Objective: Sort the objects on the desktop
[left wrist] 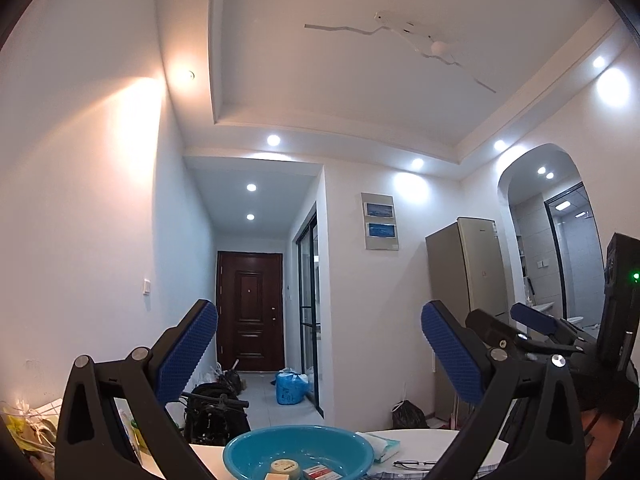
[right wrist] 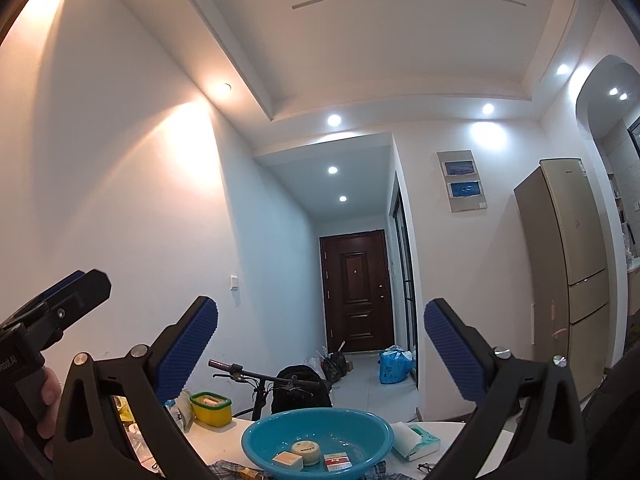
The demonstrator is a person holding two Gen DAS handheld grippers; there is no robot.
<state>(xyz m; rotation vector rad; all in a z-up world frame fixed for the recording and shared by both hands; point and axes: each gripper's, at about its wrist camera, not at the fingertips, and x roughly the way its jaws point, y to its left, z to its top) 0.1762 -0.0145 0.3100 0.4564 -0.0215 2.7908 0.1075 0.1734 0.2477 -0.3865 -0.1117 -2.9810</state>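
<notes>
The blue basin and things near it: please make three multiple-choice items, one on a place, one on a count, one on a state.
1. The tissue pack lies where?
A. inside the basin
B. on the table beside the basin
C. on the floor

2. How many items lie in the blue basin?
A. three
B. one
C. six

3. The right gripper is:
A. shut on a box
B. shut, empty
C. open, empty

Answers: 1 B, it rests outside the rim; 2 A, two small boxes and a round tin show; 3 C, its fingers stand wide apart.
</notes>
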